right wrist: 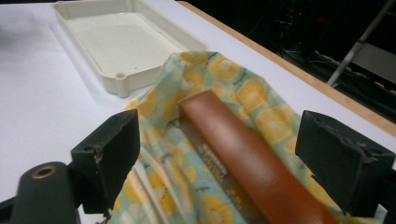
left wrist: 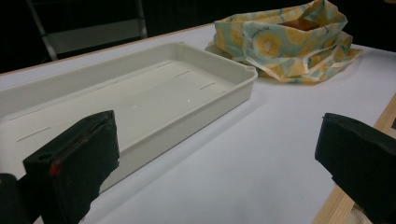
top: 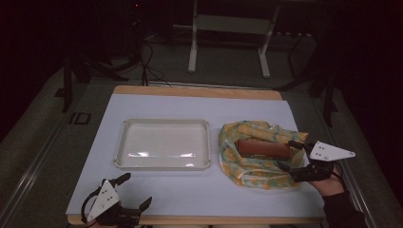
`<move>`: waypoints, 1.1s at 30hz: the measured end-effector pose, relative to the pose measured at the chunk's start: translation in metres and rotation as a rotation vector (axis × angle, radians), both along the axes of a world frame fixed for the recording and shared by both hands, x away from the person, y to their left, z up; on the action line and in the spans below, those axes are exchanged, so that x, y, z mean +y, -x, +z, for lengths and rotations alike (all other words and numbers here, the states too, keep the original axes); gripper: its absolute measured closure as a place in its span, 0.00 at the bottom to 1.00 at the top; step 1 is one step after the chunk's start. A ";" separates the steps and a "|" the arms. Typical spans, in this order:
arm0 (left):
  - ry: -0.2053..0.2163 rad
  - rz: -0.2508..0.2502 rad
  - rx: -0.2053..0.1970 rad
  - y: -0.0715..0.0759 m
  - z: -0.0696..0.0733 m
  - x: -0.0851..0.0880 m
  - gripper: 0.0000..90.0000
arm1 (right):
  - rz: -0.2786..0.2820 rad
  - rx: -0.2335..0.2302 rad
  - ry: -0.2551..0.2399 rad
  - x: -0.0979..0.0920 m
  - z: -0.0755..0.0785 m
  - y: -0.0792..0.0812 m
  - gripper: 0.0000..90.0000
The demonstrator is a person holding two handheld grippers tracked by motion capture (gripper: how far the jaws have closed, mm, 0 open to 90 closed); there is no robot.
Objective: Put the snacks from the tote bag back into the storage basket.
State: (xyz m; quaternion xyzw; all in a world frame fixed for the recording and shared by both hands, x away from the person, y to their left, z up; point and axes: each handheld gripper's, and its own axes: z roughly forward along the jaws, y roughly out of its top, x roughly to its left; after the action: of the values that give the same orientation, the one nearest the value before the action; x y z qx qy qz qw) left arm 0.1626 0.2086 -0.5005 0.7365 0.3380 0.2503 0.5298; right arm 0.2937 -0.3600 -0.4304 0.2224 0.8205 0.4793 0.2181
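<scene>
We have the right gripper (top: 293, 156) spread wide over the brown box (top: 263, 149), which lies in the lemon-print bag (top: 252, 178) near the table's right edge. Left gripper (top: 132, 191) released, front-left corner. Next, probably: descend, clamp the box, move it to the tray (top: 162, 164).

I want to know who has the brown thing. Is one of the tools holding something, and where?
Nothing is held. The right tool hangs open over the brown case in the yellow bag, not touching. The left tool is open too.
</scene>
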 end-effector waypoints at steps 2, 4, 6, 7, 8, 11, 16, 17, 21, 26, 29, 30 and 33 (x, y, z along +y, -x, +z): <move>0.000 0.000 0.000 0.000 0.000 0.000 0.00 | 0.005 0.001 0.004 -0.001 0.003 -0.005 0.16; -0.003 0.000 0.001 0.000 0.000 0.000 0.00 | 0.000 0.005 0.015 -0.001 0.006 -0.010 0.16; -0.002 -0.004 0.001 0.000 0.000 0.000 0.00 | -0.009 0.018 0.024 -0.001 0.008 -0.015 0.17; -0.002 -0.005 0.000 0.000 0.000 0.000 0.00 | -0.023 0.024 0.031 -0.001 0.008 -0.018 0.17; -0.003 -0.006 -0.001 0.000 0.000 0.000 0.00 | -0.035 0.033 0.037 -0.001 0.008 -0.021 0.17; -0.010 -0.007 0.001 0.000 0.000 0.000 0.00 | -0.040 0.054 0.048 -0.002 0.006 -0.029 0.17; -0.007 -0.005 0.003 -0.001 -0.001 0.000 0.00 | -0.024 0.083 0.070 -0.004 0.004 -0.041 0.20; -0.008 -0.006 0.004 -0.001 -0.001 -0.001 0.00 | -0.020 0.093 0.072 -0.004 0.003 -0.043 0.21; -0.008 -0.007 0.003 -0.001 -0.001 -0.001 0.00 | 0.014 0.103 0.141 -0.005 -0.002 -0.051 0.25; -0.012 -0.007 0.006 -0.001 -0.001 0.000 0.00 | 0.055 0.140 0.221 -0.005 -0.012 -0.062 0.29; -0.014 -0.009 0.008 -0.002 -0.001 0.000 0.00 | 0.074 0.169 0.261 -0.004 -0.017 -0.068 0.30; -0.017 -0.011 0.009 -0.002 -0.002 -0.001 0.00 | 0.075 0.176 0.271 -0.004 -0.018 -0.069 0.30; -0.013 -0.012 0.010 -0.002 -0.002 0.000 0.00 | 0.080 0.185 0.303 -0.002 -0.021 -0.075 0.30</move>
State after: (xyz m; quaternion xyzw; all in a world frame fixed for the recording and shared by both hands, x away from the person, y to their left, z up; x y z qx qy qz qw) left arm 0.1645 0.2082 -0.5020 0.7432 0.3348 0.2457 0.5245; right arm 0.3682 -0.3622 -0.4514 0.1973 0.9081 0.3359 0.1538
